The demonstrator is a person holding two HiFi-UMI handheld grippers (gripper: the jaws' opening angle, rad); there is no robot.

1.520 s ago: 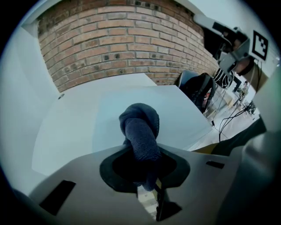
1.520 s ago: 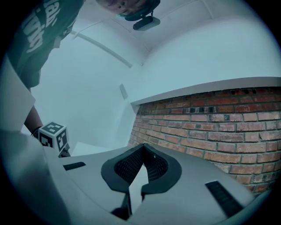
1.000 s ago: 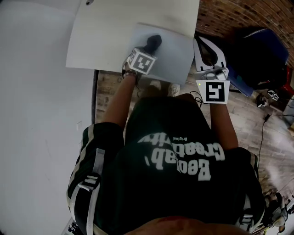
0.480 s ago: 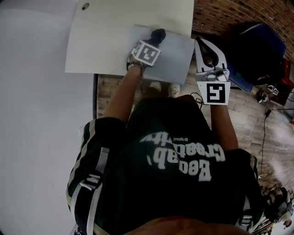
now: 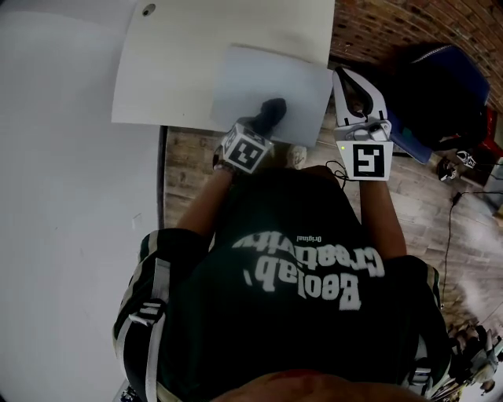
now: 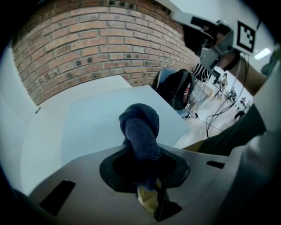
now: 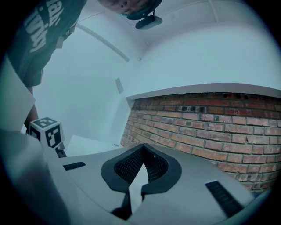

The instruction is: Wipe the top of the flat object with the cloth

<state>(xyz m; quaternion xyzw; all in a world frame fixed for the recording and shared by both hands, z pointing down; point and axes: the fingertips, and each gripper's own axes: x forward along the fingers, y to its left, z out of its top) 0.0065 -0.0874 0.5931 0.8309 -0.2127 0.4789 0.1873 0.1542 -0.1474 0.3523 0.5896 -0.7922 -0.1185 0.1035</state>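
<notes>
A flat pale grey sheet [image 5: 291, 82] lies on the white table [image 5: 173, 71], at its near right corner. A dark blue cloth [image 5: 273, 110] rests on the sheet's near part, bunched up in my left gripper [image 5: 266, 119], which is shut on it. In the left gripper view the cloth [image 6: 140, 127] stands up out of the jaws and hides the left gripper's [image 6: 144, 160] tips. My right gripper [image 5: 346, 74] hovers off the table's right edge, beside the sheet, shut with nothing in it. In the right gripper view the right gripper [image 7: 142, 151] points at a brick wall.
A brick wall [image 5: 393, 23] runs along the table's right side. A dark bag [image 5: 440, 86] and cables [image 5: 452, 212] lie on the wooden floor at the right. The table has a small round hole [image 5: 146, 9] at its far left.
My left gripper has dragged the cloth from the sheet's far part toward its near edge. The right gripper has stayed beside the table.
</notes>
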